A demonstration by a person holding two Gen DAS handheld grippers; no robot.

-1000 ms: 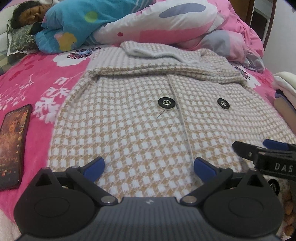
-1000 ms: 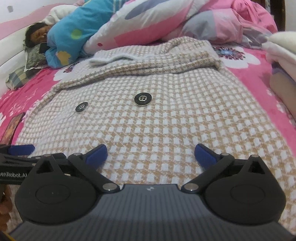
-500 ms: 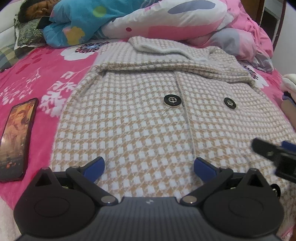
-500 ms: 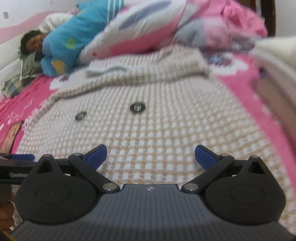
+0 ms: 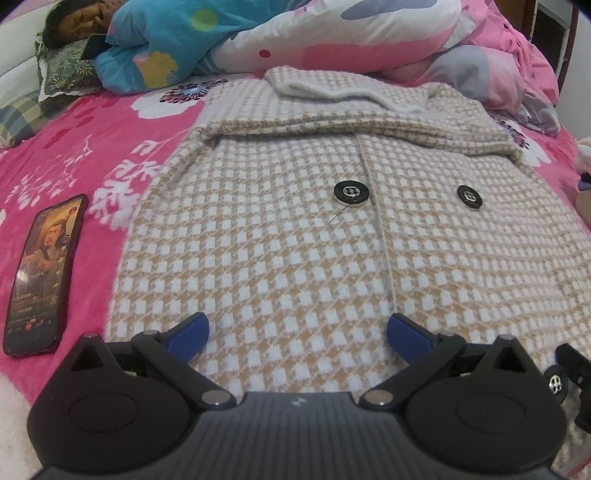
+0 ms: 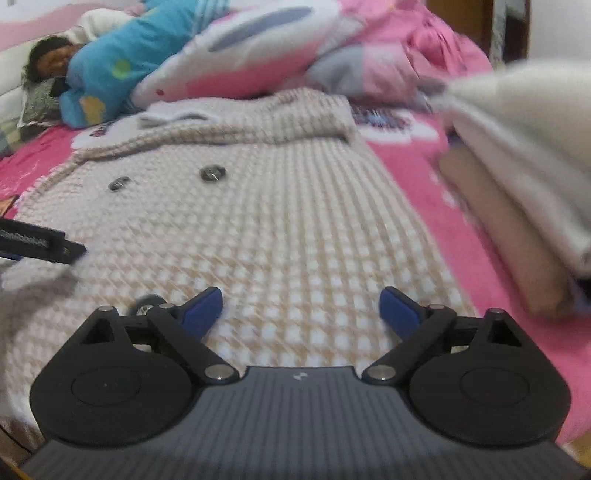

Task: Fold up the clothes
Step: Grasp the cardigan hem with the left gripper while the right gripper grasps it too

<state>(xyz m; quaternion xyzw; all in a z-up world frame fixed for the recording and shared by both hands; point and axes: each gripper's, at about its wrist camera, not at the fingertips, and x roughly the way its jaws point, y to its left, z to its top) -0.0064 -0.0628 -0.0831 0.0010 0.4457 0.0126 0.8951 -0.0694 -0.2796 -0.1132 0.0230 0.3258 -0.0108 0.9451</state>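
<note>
A tan-and-white houndstooth coat (image 5: 303, 236) with black buttons (image 5: 351, 192) lies flat on the pink bed, its collar end far from me. My left gripper (image 5: 297, 336) hovers open over the coat's near hem, nothing between its blue pads. In the right wrist view the same coat (image 6: 280, 221) fills the middle. My right gripper (image 6: 301, 308) is over the coat's near right part; its jaws are closing, still wide apart, with only the flat cloth below them. The left gripper's black finger (image 6: 40, 243) shows at the left edge.
A phone (image 5: 42, 273) with a lit screen lies on the pink floral blanket (image 5: 74, 147) left of the coat. A person sleeps under a blue and pink quilt (image 5: 258, 33) at the far side. Folded cream and tan clothes (image 6: 517, 192) are stacked to the right.
The right gripper has slid to the right along the coat's hem, nearly out of the left wrist view, bringing the folded stack closer. The left gripper tilted slightly and otherwise stayed put.
</note>
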